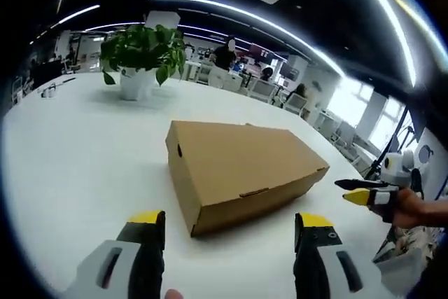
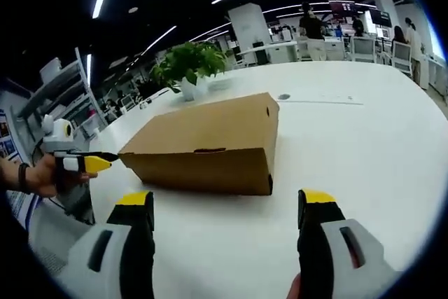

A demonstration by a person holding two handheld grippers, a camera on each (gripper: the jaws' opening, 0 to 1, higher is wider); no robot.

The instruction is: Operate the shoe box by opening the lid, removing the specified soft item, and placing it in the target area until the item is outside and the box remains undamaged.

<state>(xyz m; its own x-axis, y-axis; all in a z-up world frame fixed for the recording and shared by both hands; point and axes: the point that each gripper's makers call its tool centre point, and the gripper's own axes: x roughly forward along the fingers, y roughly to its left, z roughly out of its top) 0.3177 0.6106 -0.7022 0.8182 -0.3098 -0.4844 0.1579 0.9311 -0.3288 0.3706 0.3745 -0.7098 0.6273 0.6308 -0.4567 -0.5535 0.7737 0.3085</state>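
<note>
A brown cardboard shoe box [image 1: 241,166] lies on the white table [image 1: 84,152] with its lid down. My left gripper [image 1: 229,223] is open just in front of the box's near corner, its yellow-tipped jaws wide apart and empty. In the right gripper view the same box [image 2: 210,141] is seen from its long side. My right gripper [image 2: 227,201] is also open and empty, a short way back from that side. The right gripper [image 1: 364,194] shows at the right of the left gripper view, held in a hand. The left gripper [image 2: 87,164] shows at the left of the right gripper view.
A potted green plant [image 1: 140,57] stands on the table behind the box, and it appears too in the right gripper view [image 2: 189,64]. A small round dark mark [image 2: 283,96] lies on the table beyond the box. People, desks and chairs [image 2: 311,29] are far off.
</note>
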